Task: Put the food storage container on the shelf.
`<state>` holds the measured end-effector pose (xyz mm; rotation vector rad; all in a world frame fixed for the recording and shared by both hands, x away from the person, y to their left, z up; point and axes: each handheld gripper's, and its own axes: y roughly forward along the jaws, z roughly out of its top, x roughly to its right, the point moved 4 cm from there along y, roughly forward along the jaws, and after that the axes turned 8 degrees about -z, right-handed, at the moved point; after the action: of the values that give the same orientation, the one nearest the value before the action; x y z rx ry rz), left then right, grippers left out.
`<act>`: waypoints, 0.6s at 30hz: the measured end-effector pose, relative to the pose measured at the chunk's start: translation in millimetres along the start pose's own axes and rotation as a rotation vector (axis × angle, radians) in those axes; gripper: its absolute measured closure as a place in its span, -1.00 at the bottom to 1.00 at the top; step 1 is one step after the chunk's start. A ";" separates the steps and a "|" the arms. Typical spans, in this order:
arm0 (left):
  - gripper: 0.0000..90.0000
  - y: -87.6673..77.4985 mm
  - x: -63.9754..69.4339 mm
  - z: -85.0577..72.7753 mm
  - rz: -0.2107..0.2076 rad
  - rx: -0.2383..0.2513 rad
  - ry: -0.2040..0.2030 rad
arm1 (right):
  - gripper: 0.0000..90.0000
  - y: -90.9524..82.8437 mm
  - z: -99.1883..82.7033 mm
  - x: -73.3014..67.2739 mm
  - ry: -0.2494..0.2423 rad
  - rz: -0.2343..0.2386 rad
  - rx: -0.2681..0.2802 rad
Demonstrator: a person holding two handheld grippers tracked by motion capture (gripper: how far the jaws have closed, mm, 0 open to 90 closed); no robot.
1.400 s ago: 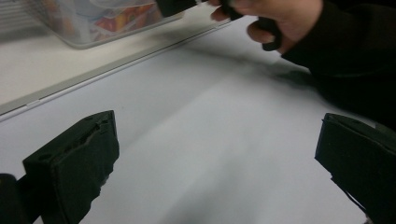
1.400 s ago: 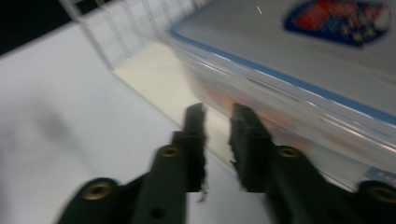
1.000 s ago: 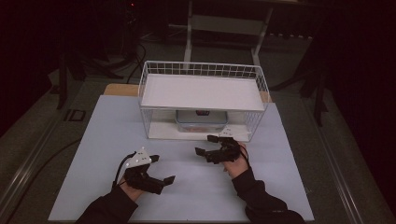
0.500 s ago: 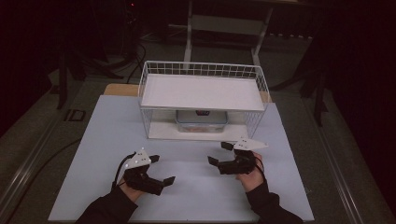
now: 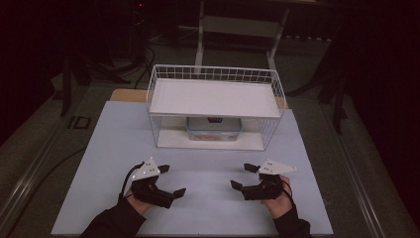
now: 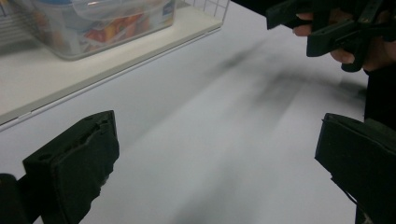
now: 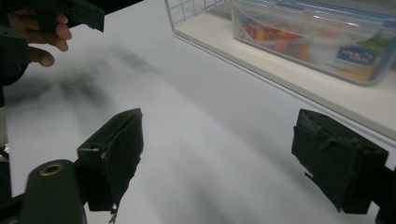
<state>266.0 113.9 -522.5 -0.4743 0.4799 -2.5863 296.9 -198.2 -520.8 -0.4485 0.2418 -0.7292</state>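
Left gripper (image 5: pixel 171 181) rests low over the table (image 5: pixel 109 144), jaws spread wide, nothing between them. Right gripper (image 5: pixel 242 176) likewise wide and empty, well apart from the left. The clear lidded food box (image 5: pixel 214 128) sits ahead of both, on the lower board of the wire rack (image 5: pixel 158 106), under its shelf. The step appears to be a reach for the box. Judgement: go in low beneath the shelf, keep the jaws wide until they straddle the box's sides, avoid the wire walls, close squarely below the lid rim.
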 end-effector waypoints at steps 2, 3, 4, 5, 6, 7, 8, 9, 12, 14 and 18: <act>-1.00 -0.2 0.2 0.1 -0.001 0.003 0.004 | -0.64 -4.4 -3.8 0.4 -0.003 -0.006 -0.008; -1.00 0.0 0.4 0.1 -0.001 0.003 0.001 | -0.64 -6.8 -5.5 0.9 -0.003 -0.009 -0.009; -1.00 0.0 0.5 0.0 -0.003 0.005 0.001 | -0.64 -9.1 -6.9 1.5 0.004 -0.002 -0.008; -1.00 0.1 0.6 -0.2 -0.003 0.002 0.003 | -0.64 -11.3 -8.2 2.5 0.008 -0.002 -0.006; -1.00 0.3 0.8 -0.3 -0.003 0.001 0.006 | -0.64 -13.3 -9.6 3.8 0.008 -0.007 -0.005; -1.00 0.6 1.1 -0.5 -0.004 0.000 0.008 | -0.64 -15.1 -10.9 5.4 0.011 -0.009 -0.003; -1.00 0.8 1.3 -0.8 -0.003 -0.003 0.011 | -0.63 -16.7 -12.4 6.9 0.015 -0.014 -0.004; -1.00 1.1 1.6 -1.0 -0.006 -0.005 0.011 | -0.63 -17.9 -14.0 8.4 0.018 -0.017 -0.007; -1.00 1.7 2.4 -1.0 -0.009 -0.006 0.014 | -0.63 -19.4 -17.5 11.7 0.024 -0.025 -0.016; -1.00 1.7 2.7 -0.6 -0.010 -0.003 0.016 | -0.62 -19.0 -18.7 13.0 0.020 -0.034 -0.019; -1.00 2.2 2.7 -1.1 -0.011 -0.004 0.017 | -0.63 -17.6 -19.6 13.7 0.024 -0.027 -0.022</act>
<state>264.2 111.0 -523.8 -0.4582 0.4900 -2.6023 289.4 -225.3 -530.5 -0.4648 0.2673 -0.7596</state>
